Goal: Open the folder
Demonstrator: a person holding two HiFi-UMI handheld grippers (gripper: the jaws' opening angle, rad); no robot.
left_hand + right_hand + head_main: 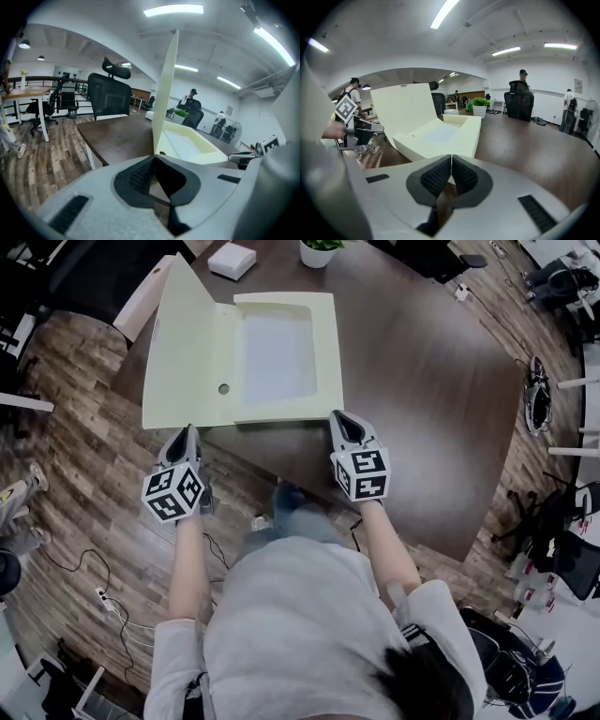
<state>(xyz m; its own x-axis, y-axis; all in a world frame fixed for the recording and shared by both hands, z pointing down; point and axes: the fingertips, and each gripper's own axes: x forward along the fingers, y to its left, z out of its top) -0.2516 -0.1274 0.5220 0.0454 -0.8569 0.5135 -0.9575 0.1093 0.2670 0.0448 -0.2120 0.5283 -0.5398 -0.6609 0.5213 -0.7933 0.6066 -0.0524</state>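
Pale yellow folder (281,362) lies open on dark worktop (422,381), its lid (183,343) standing up at the left. Left gripper (191,432) is at the lid's near edge, jaws closed to a narrow tip, apparently pinching that edge, though contact is hard to confirm. Right gripper (345,418) is just beside the folder's near right corner, jaws together and empty.

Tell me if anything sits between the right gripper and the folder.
Nothing visible does. The right gripper, jaws together, points at the folder from just short of its near edge on the table.
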